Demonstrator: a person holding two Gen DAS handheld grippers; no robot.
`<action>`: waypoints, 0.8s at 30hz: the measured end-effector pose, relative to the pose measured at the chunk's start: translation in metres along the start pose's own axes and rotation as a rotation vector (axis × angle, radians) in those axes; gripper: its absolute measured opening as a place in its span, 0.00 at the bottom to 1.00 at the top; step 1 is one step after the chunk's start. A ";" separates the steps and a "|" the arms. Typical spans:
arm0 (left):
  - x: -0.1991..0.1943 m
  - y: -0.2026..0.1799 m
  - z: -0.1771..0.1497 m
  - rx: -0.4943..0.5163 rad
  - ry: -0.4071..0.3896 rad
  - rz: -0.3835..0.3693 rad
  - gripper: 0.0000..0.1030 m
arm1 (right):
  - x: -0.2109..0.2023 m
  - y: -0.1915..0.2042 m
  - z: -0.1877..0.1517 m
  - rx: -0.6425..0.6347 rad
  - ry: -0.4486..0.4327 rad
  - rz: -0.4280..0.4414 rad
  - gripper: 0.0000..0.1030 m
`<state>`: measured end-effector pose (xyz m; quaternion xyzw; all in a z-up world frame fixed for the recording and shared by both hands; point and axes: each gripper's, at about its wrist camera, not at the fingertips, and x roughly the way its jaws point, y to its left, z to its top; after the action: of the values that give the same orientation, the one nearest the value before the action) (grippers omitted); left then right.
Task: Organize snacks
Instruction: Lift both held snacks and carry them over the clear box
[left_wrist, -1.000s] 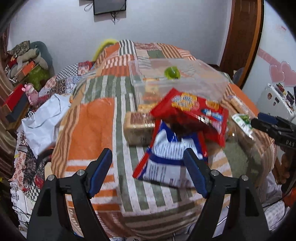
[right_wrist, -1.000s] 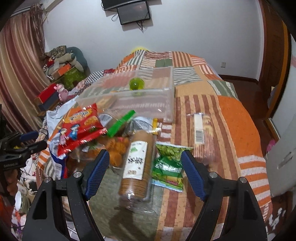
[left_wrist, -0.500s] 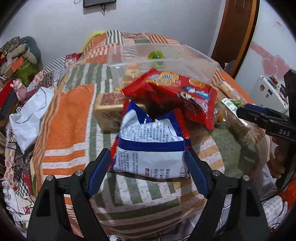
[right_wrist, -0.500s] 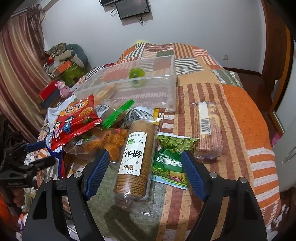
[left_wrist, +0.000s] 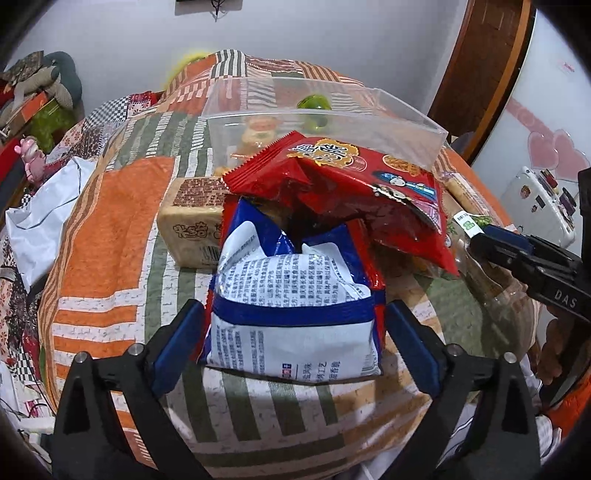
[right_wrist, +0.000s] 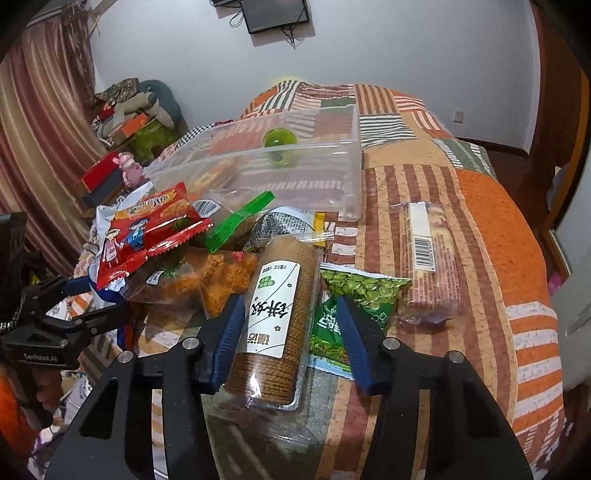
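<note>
My left gripper (left_wrist: 291, 308) straddles a blue-and-white snack bag (left_wrist: 295, 295) lying on the patchwork bedspread. Its jaws are opening, and the pads stand just outside the bag's sides. A red snack bag (left_wrist: 351, 184) leans on the far end of that bag. My right gripper (right_wrist: 289, 301) is closing around a clear pack of brown round biscuits (right_wrist: 277, 306). The left pad is at the pack's side, while the right pad is over a green pea bag (right_wrist: 362, 288), apart from the pack. A clear plastic box (right_wrist: 332, 177) stands behind the snacks.
A tan cracker pack (left_wrist: 192, 221) lies left of the blue bag. A pink wafer pack (right_wrist: 428, 258) lies to the right, and an orange snack bag (right_wrist: 207, 280) to the left of the biscuits. The bed's rounded edge drops off near both grippers. Clutter lines the left wall.
My left gripper came forward and down until the blue-and-white bag sat between its fingers, and its jaws widened. My right gripper's jaws narrowed around the biscuit pack.
</note>
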<state>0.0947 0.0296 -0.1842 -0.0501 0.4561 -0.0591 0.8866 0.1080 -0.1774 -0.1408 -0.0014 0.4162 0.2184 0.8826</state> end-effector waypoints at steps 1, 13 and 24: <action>0.001 0.000 0.000 -0.003 -0.001 0.001 0.98 | -0.001 0.001 0.000 -0.004 -0.002 0.000 0.47; 0.022 -0.001 0.003 -0.027 -0.004 0.029 0.99 | -0.006 -0.002 0.002 0.024 -0.022 0.027 0.45; 0.009 0.012 -0.007 -0.043 -0.039 0.056 0.77 | 0.007 0.012 0.001 -0.047 0.018 -0.009 0.45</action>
<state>0.0952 0.0401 -0.1973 -0.0574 0.4411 -0.0234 0.8953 0.1081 -0.1642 -0.1429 -0.0261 0.4186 0.2242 0.8797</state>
